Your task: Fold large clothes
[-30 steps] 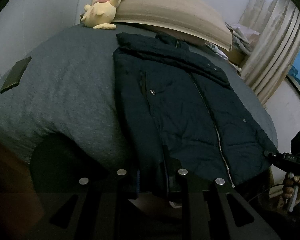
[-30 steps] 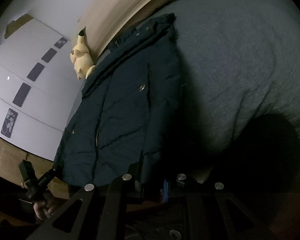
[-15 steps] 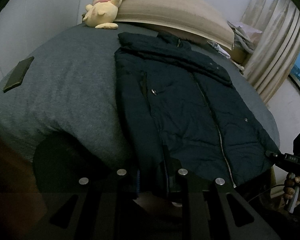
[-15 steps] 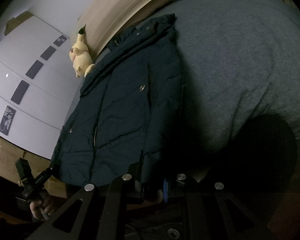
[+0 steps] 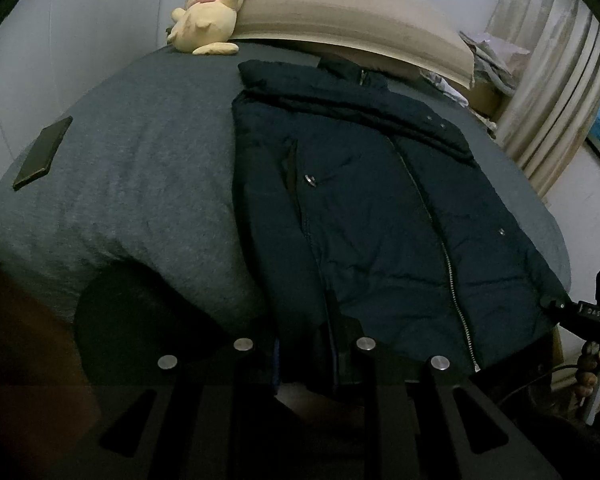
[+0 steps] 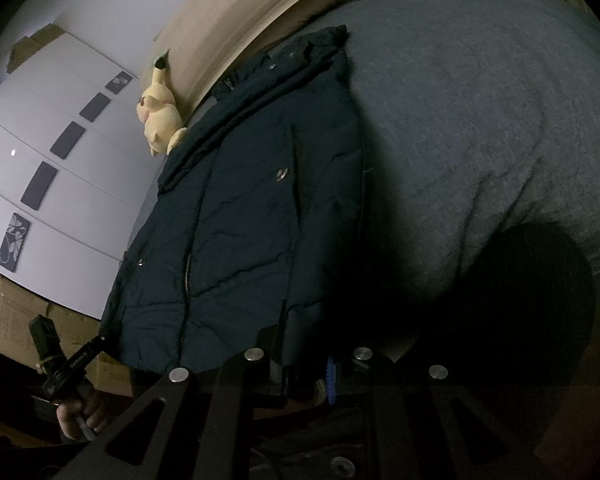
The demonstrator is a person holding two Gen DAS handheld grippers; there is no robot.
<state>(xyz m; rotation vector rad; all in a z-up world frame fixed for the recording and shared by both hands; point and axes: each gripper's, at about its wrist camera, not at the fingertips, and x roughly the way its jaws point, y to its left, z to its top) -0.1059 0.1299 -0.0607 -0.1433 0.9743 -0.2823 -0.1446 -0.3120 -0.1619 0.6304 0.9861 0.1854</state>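
A dark navy padded jacket [image 5: 380, 216] lies zipped, front up, on the grey bed [image 5: 140, 184], collar toward the headboard, hem hanging at the near edge. My left gripper [image 5: 306, 344] is shut on the jacket's bottom hem at its left corner. My right gripper [image 6: 306, 360] is shut on the hem at the jacket's [image 6: 252, 220] right corner. Each gripper shows in the other's view: the right one [image 5: 580, 316] at the far right, the left one [image 6: 72, 364] at the lower left.
A yellow plush toy [image 5: 208, 20] leans on the beige headboard [image 5: 340, 12]. A dark flat phone [image 5: 42, 152] lies at the bed's left side. Curtains [image 5: 552, 92] hang at the right. Cardboard boxes [image 6: 8, 320] stand below a white wall.
Both grippers have drawn the hem slightly toward the bed's near edge; the jacket sits a little lower in the views. The grip has not changed.
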